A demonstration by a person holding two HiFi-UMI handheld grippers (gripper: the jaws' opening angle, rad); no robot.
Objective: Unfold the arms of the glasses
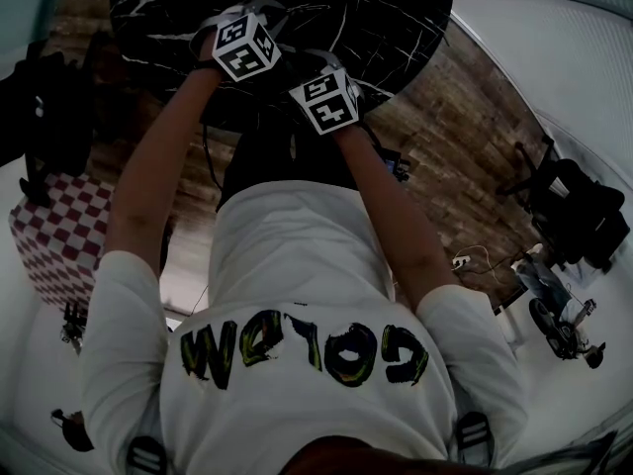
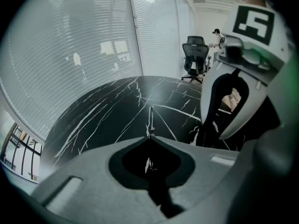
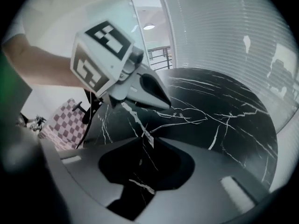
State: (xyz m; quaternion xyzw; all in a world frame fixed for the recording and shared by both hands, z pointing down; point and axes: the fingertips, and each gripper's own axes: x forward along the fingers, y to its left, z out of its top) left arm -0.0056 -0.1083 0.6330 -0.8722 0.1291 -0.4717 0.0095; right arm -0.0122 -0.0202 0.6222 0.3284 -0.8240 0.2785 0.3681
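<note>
The glasses are thin and hard to make out against the black marble table (image 1: 396, 18). In the left gripper view a fine pale arm of the glasses (image 2: 150, 118) runs straight out from the tips of my left gripper (image 2: 150, 136), which is shut on it. In the right gripper view a small pale strip of the glasses (image 3: 148, 138) lies in the narrow gap of my right gripper (image 3: 146, 137), whose jaws stand slightly open. The two grippers are close together over the table's near edge, with their marker cubes (image 1: 245, 47) (image 1: 324, 100) side by side. The lenses are hidden.
The round table (image 2: 107, 111) stands by a wall of blinds (image 2: 70, 55). A black office chair (image 2: 195, 55) is behind it and another dark chair (image 1: 579, 216) is at the right. A red-checked cloth (image 1: 59, 236) lies at the left, and cables trail on the wooden floor (image 1: 465, 166).
</note>
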